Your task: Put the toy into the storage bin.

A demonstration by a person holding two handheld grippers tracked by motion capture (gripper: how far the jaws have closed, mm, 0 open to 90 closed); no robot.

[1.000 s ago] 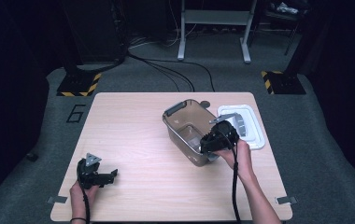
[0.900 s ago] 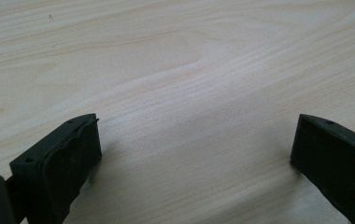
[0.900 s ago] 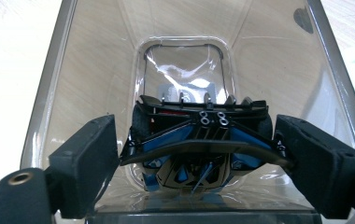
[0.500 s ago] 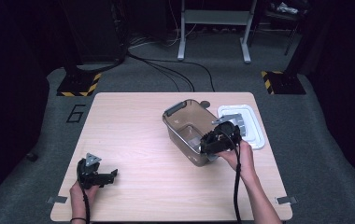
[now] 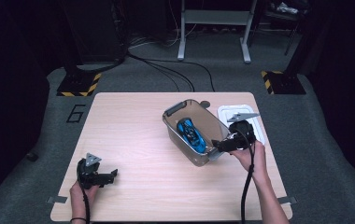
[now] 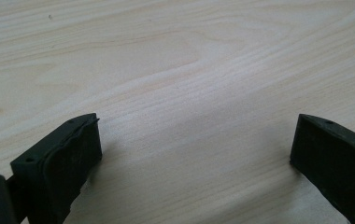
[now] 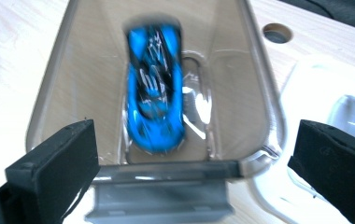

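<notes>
A blue toy car (image 5: 190, 133) lies on the floor of a clear plastic bin (image 5: 180, 140) at the table's middle right. In the right gripper view the car (image 7: 154, 102) lies lengthwise inside the bin (image 7: 259, 93), beyond the jaws. My right gripper (image 5: 216, 145) hovers at the bin's near right end, over its grey handle. Its jaws have just been opening, and the right gripper (image 7: 194, 158) now stands open with nothing between its pads. My left gripper (image 5: 111, 175) rests at the table's near left, and in its own view it (image 6: 194, 144) is open over bare wood.
A white lid (image 5: 255, 126) lies flat just right of the bin, partly under my right hand. It also shows in the right gripper view (image 7: 315, 93). A small round hole (image 5: 205, 103) is in the table behind the bin. Bare wood (image 5: 133, 140) spreads to the left of the bin.
My right gripper has drawn back from over the bin toward its near right end, which uncovers the blue car inside. The left hand has stayed put.
</notes>
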